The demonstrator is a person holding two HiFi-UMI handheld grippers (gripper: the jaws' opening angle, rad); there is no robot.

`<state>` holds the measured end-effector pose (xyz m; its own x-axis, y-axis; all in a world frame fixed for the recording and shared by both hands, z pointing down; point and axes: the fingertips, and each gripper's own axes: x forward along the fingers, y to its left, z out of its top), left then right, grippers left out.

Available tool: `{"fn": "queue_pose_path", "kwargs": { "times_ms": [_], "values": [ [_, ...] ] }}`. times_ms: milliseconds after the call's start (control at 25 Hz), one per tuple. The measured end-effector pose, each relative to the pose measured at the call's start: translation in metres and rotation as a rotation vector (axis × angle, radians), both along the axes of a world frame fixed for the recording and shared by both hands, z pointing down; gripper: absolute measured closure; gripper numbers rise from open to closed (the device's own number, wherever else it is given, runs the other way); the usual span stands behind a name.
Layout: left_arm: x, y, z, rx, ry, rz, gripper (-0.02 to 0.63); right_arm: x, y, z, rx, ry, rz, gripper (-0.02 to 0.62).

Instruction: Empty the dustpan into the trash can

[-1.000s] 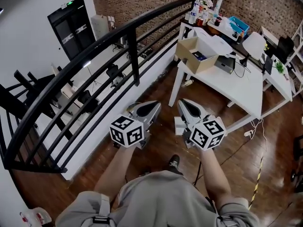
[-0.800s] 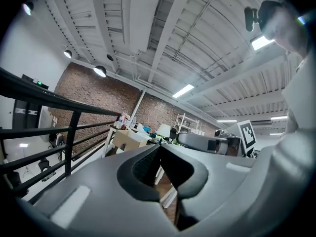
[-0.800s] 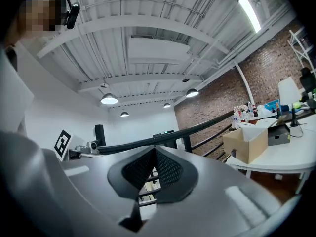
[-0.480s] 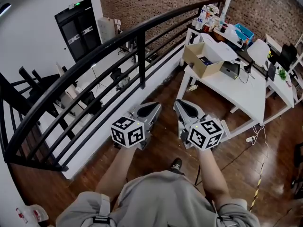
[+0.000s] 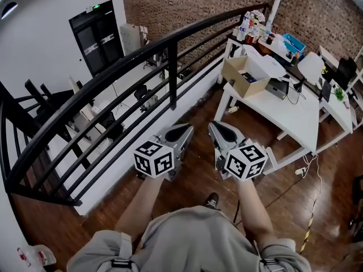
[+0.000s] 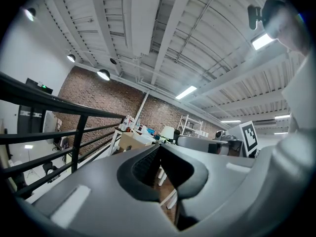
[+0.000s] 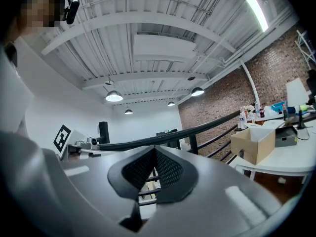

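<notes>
Both tools, the left gripper (image 5: 182, 132) and the right gripper (image 5: 220, 132), are closed on nothing and held level beside the railing (image 5: 172, 72) over the wooden floor (image 5: 195, 169), while neither dustpan nor trash can shows, leaving progress unjudgeable.

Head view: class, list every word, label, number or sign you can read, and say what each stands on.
No text can be read here.
Green sign above the black door: too small to read.
Labels on the bottles on the white table: too small.
Marker cubes: square patterns only, no letters.
</notes>
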<state>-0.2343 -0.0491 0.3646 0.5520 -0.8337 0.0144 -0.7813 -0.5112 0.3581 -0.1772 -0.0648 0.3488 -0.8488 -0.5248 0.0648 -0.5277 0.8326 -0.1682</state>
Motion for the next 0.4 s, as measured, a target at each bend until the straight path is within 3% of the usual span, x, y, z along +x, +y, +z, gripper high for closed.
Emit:
{"fn": "queue_pose_path", "kwargs": {
  "times_ms": [400],
  "values": [
    [-0.0072,-0.0032,0.0016,0.000,-0.010,-0.004,0.600,-0.0047,-0.0045,0.0023,0.002,-0.002,0.010,0.595]
  ]
}}
